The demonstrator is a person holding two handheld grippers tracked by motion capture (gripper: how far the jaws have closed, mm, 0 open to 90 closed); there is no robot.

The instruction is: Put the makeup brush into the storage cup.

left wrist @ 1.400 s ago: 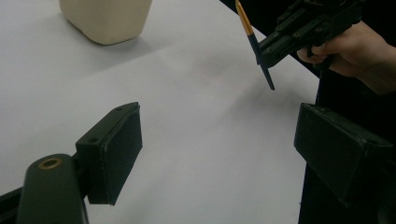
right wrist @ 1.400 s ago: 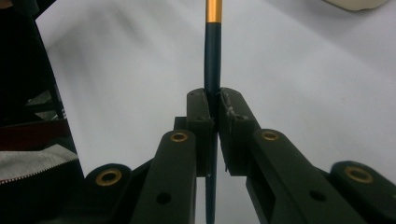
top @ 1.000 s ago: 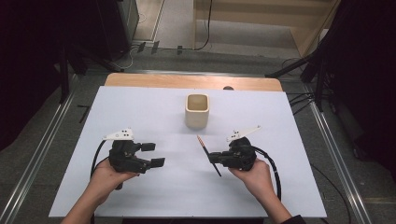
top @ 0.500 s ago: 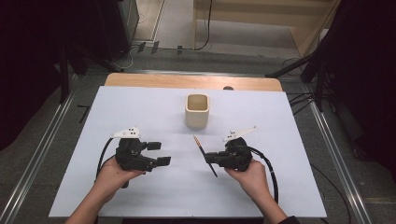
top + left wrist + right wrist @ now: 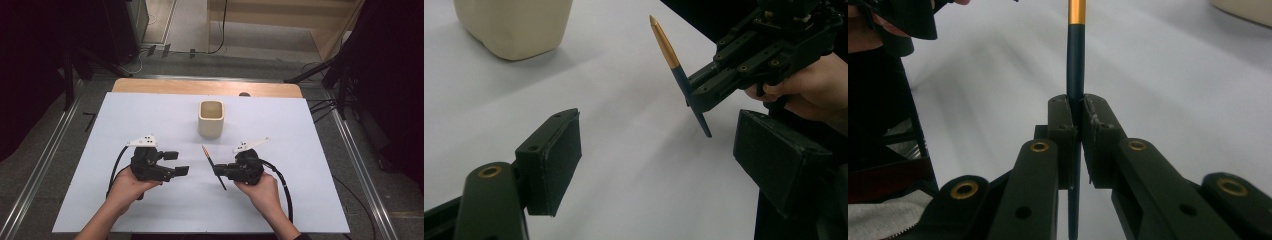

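A dark blue pen (image 5: 210, 161) with a gold end is clamped in my right gripper (image 5: 218, 170), which is shut on its shaft; the gold end points away toward the cup. In the right gripper view the pads (image 5: 1065, 117) press the pen (image 5: 1076, 45) from both sides. My left gripper (image 5: 176, 162) is open, its jaws have just been closing a little, and nothing is between them. It faces the pen (image 5: 674, 60) and the right gripper (image 5: 699, 95) across a short gap. A cream cup (image 5: 211, 118) stands upright behind both.
A white sheet (image 5: 300, 150) covers the table, with a wooden strip (image 5: 165, 86) along its far edge. Cables (image 5: 285, 185) trail from both grippers toward the person. The cup (image 5: 514, 25) is the one thing standing on the sheet. Metal rails (image 5: 360, 165) run along both sides.
The two grippers have edged slightly closer to each other. The pen stays clamped in the right gripper at much the same tilt.
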